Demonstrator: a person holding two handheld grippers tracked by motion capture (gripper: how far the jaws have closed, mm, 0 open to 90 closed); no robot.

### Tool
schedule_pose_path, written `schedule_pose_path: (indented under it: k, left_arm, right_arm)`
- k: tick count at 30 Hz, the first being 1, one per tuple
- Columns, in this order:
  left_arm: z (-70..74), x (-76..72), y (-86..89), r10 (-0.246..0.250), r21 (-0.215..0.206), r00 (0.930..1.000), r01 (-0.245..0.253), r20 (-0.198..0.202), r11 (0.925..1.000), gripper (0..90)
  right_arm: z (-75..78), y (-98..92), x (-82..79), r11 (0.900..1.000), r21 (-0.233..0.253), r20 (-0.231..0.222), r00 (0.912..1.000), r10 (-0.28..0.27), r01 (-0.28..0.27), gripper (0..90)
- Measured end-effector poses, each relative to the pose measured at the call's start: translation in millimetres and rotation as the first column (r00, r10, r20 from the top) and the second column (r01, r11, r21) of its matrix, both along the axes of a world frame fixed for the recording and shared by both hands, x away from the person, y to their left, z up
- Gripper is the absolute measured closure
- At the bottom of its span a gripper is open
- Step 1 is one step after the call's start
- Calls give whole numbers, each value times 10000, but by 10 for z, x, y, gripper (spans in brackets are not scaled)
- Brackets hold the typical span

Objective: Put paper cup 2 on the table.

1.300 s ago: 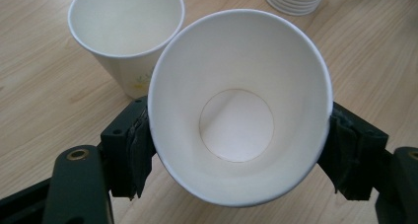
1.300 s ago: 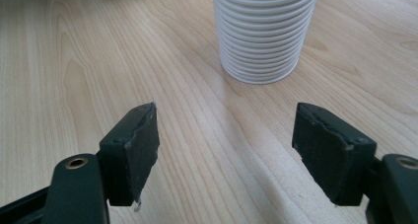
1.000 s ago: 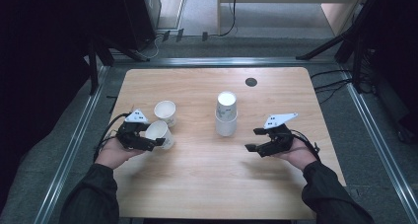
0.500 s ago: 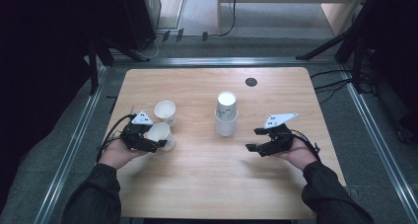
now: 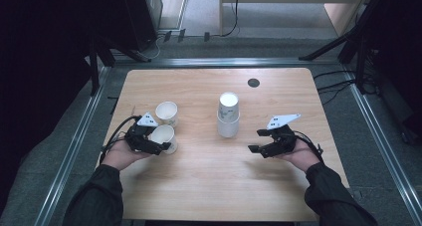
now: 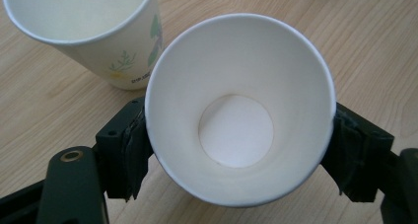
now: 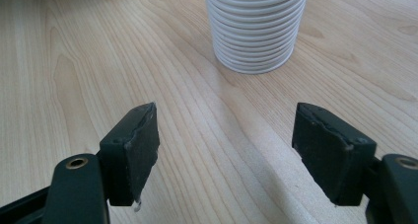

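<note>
Place: a lab or recording studio set-up.
Table: pale wooden table [image 5: 199,86] alone, ringed by metal floor rails [image 5: 69,151].
Surroundings: black stand legs [image 5: 343,42] and cables [image 5: 234,12] on grey floor beyond the hand-held grippers; dark drapes at both sides.

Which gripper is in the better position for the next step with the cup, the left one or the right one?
Probably the left. The left gripper is shut on the cup, next to the second cup. The right gripper is open, holds nothing, and points at the stack of cups from a distance.
</note>
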State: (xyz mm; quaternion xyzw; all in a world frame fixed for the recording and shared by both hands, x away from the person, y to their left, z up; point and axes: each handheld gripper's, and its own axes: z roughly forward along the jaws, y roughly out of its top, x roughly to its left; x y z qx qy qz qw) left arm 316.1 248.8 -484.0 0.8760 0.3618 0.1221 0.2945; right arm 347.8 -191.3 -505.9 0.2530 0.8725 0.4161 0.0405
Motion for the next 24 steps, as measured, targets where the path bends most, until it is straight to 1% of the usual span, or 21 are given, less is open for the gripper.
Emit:
schedule_pose_path:
  k: [5, 9, 14, 17, 18, 21, 24]
  left_arm:
    - [0, -2, -8, -45, 20, 10000, 45, -28, 10000, 213]
    - [0, -2, -12, -132, -99, 9999, 131, -76, 9999, 192]
    - [17, 3, 2, -83, -401, 9998, 76, -183, 9992, 139]
    - [30, -4, 13, -158, -584, 9997, 148, -162, 9982, 138]
    - [39, -9, 17, -170, -612, 9998, 164, -98, 9980, 135]
    - [58, -14, 28, -114, -808, 9999, 108, -65, 9967, 134]
    - [71, -13, 48, -73, -906, 10000, 69, -42, 9959, 133]
  right_arm:
    - [0, -4, 1, 10000, 4, -2, 10000, -9, 9, 263]
    - [2, -6, 0, 10000, 17, -4, 10000, -17, 17, 263]
    - [6, -12, 2, 10000, 49, -5, 10000, -42, 42, 263]
    - [8, -13, 1, 10000, 61, 10, 10000, -30, 30, 263]
    - [9, -12, 0, 10000, 62, 14, 10000, -36, 36, 263]
    - [9, -15, 3, 10000, 73, 25, 10000, -35, 35, 263]
    - [11, -17, 5, 10000, 77, 17, 10000, -31, 31, 263]
